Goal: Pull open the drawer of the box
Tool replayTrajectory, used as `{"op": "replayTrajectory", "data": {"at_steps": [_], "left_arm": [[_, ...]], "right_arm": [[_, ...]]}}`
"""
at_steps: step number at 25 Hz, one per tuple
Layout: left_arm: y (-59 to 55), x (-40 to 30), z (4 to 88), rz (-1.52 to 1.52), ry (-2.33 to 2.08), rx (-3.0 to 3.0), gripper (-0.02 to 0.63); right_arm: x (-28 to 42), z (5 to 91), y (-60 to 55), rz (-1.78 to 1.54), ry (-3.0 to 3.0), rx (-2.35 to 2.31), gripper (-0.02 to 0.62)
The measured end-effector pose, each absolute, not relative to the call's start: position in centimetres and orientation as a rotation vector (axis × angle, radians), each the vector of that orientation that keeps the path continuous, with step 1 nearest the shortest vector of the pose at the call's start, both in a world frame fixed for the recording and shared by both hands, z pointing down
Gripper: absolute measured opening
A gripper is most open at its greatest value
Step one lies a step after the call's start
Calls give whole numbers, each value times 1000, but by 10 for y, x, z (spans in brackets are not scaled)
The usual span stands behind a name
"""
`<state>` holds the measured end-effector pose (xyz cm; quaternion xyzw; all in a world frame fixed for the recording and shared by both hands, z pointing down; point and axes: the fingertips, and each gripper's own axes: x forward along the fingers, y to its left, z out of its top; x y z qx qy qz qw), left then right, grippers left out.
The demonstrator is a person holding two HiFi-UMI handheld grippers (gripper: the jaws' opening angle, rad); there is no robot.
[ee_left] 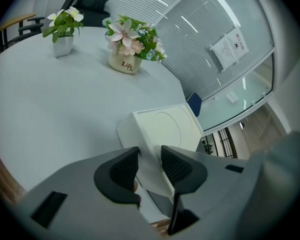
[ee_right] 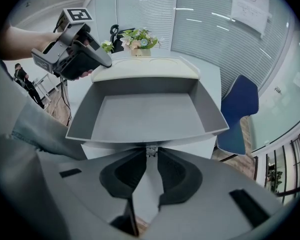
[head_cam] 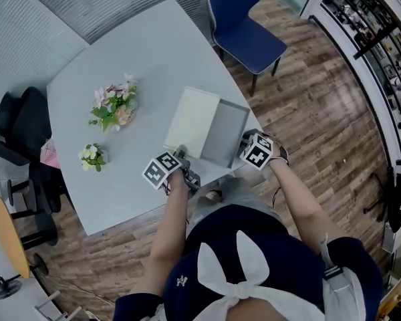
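A white box (head_cam: 192, 121) lies on the pale table (head_cam: 120, 179), near its front edge. Its grey drawer (head_cam: 227, 134) stands pulled out toward me, and in the right gripper view the drawer (ee_right: 145, 111) is empty. My right gripper (ee_right: 151, 156) is shut on the small metal knob (ee_right: 150, 151) at the drawer's front. My left gripper (ee_left: 149, 156) clasps the box's near corner (ee_left: 152, 169), with a pad against each side of the white wall. In the head view the left gripper (head_cam: 182, 160) is at the box's left front and the right gripper (head_cam: 244, 147) at the drawer's end.
Two flower pots (head_cam: 113, 105) (head_cam: 92, 156) stand left of the box. A blue chair (head_cam: 244, 29) is beyond the table's far right edge, a black chair (head_cam: 20, 126) at its left. The drawer's end hangs over the table's front edge, above wood floor (head_cam: 321, 112).
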<state>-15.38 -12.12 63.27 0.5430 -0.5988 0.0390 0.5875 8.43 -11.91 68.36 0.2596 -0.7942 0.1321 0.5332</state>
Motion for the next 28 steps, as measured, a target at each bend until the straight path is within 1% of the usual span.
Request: {"op": "replayTrajectory", "data": {"at_steps": [2, 7, 15, 23, 25, 27, 28], "left_arm": [[-121, -154, 632, 86, -1393, 1256, 153], [-121, -153, 632, 60, -1334, 1271, 153], [-122, -156, 621, 24, -1297, 1339, 153], [-117, -152, 572, 28, -1333, 1553, 137], [-116, -145, 556, 40, -1344, 1632, 122], [-115, -139, 541, 57, -1358, 1709, 79], [-114, -135, 534, 64, -1360, 1745, 71]], "right_arm": [[85, 681, -121, 324, -1898, 655, 81], [86, 671, -117, 360, -1925, 712, 130], [88, 642, -113, 377, -1962, 844, 129], [75, 592, -105, 336, -2063, 1026, 110], [72, 575, -105, 358, -2101, 1107, 103], [69, 559, -104, 371, -2136, 1186, 93], [67, 551, -103, 368, -2152, 1213, 85]]}}
